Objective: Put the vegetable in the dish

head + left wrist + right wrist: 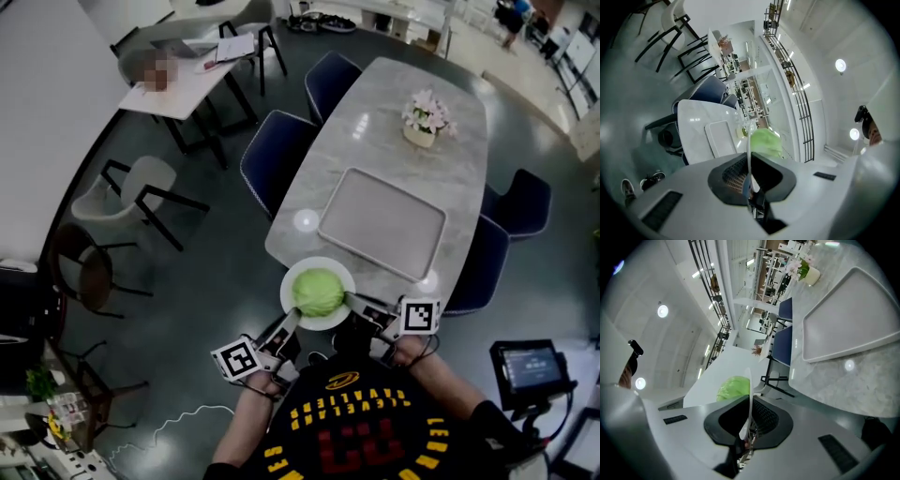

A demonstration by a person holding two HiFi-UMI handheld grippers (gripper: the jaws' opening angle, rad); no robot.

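A green cabbage (318, 292) lies on a round white plate (293, 271), held just off the near end of the marble table (375, 122). My left gripper (290, 321) is shut on the plate's near-left rim, and my right gripper (359, 302) is shut on its right rim. In the left gripper view the plate (749, 150) shows edge-on between the jaws of the left gripper (750, 177), with the cabbage (766, 143) beyond. The right gripper view shows the same: the plate's edge (749, 397) in the right gripper (747, 422), the cabbage (733, 387) to its left.
A grey rectangular tray (380, 222) lies on the table just beyond the plate, and a flower pot (424, 119) stands farther back. Blue chairs (277, 155) line the table's left side, and others (520, 202) its right. A small screen (530, 368) stands at my right.
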